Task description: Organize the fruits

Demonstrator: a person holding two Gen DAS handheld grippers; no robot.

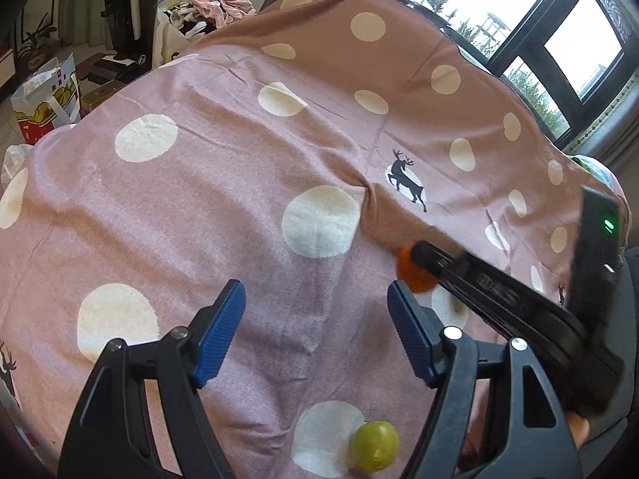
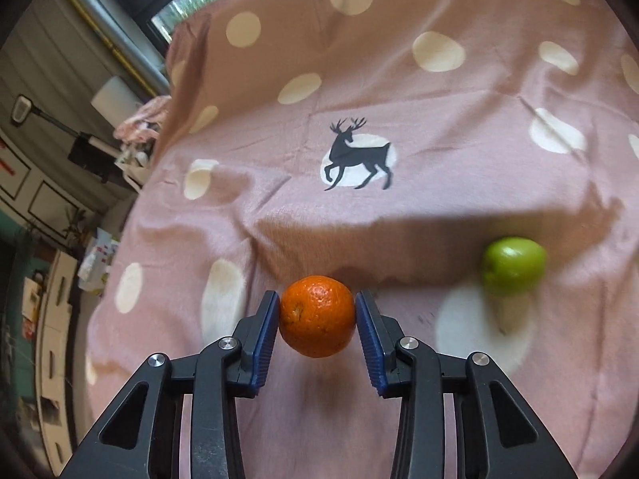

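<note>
**Orange pinched at its widest part**

Right gripper (image 2: 316, 315) fingers (image 2: 263, 331) closed on the orange (image 2: 316, 316) — pads touching both sides. Light, firm, round: could roll out, squeeze gently. Left gripper (image 1: 315, 319) wide open, empty; green fruit (image 1: 374, 445) below its fingers on the cloth (image 1: 223, 183).

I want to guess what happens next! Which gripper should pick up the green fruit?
Probably the left gripper: its jaws are open and empty, and the green fruit lies just below them. The right gripper already clamps the orange.
</note>
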